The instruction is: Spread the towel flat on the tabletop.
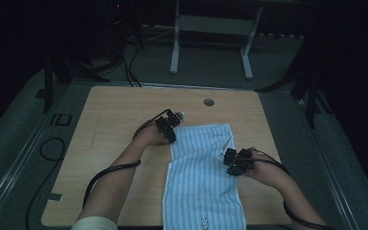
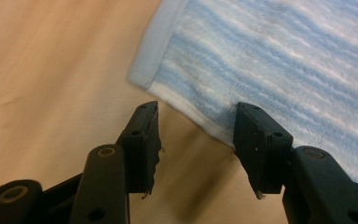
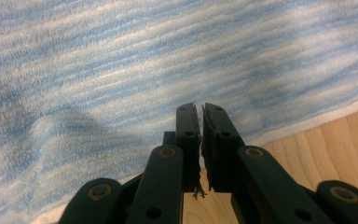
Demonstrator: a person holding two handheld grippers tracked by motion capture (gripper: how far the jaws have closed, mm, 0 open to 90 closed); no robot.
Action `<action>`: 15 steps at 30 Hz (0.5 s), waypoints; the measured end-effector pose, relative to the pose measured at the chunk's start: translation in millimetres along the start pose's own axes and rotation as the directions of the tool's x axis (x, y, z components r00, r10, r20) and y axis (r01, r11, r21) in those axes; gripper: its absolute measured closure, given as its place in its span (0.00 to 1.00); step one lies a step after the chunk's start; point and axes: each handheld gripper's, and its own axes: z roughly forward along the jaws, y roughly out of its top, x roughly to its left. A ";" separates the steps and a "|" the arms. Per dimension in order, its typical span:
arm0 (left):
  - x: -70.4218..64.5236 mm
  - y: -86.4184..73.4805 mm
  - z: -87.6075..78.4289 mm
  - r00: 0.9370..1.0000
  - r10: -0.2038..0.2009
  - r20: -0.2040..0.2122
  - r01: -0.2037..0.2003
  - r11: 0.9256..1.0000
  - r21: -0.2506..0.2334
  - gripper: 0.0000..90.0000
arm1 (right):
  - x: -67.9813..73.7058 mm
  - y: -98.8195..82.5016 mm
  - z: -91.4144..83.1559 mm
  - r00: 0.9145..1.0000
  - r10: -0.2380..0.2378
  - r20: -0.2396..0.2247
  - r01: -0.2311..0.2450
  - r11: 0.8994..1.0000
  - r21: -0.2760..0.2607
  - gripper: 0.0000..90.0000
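Left gripper [image 2: 196, 140] open by towel [image 2: 279, 60].

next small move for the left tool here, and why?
Probably ease the left tool forward onto the towel edge and close. Its jaws stand apart, with the white hem near the towel's corner just ahead of them and nothing pinched yet. The right tool looks shut at the opposite edge of the towel, though whether it pinches cloth is unclear, so the left side seems the one left to grip.
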 end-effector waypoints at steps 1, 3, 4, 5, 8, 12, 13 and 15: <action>4.5 -0.3 0.6 0.999 -0.014 -0.030 0.014 1.000 -0.001 0.56 | -1.0 0.5 0.5 1.000 0.002 -0.002 -0.002 1.000 -0.002 0.94; 13.1 -0.9 1.8 0.993 -0.030 -0.114 0.032 0.999 0.016 0.55 | -3.3 1.7 1.6 1.000 0.007 -0.004 -0.007 1.000 0.005 0.94; 15.6 -1.3 2.3 0.989 -0.032 -0.145 0.036 0.999 0.025 0.55 | -4.5 2.1 1.9 1.000 0.008 -0.003 -0.008 1.000 0.002 0.94; 21.2 -2.9 3.0 0.983 -0.059 -0.175 0.066 0.997 0.035 0.55 | -5.1 2.4 1.8 1.000 0.011 -0.007 -0.011 1.000 0.002 0.94; 31.0 -8.1 2.9 0.980 -0.085 -0.178 0.091 0.995 0.029 0.52 | -8.0 3.1 1.1 1.000 0.017 -0.008 -0.017 1.000 -0.005 0.94; 28.0 -16.2 -8.1 0.996 -0.055 -0.071 0.054 0.998 -0.028 0.52 | -11.3 3.9 -0.1 1.000 0.022 -0.005 -0.023 1.000 -0.007 0.94; 23.1 -17.6 -13.2 0.999 -0.038 -0.030 0.037 0.998 -0.046 0.52 | -12.3 4.2 -0.6 1.000 0.023 0.001 -0.023 1.000 -0.007 0.93; 10.0 -20.8 -24.5 1.000 0.008 0.023 -0.006 0.997 -0.075 0.52 | -14.1 4.8 -1.9 1.000 0.026 -0.002 -0.026 1.000 -0.009 0.93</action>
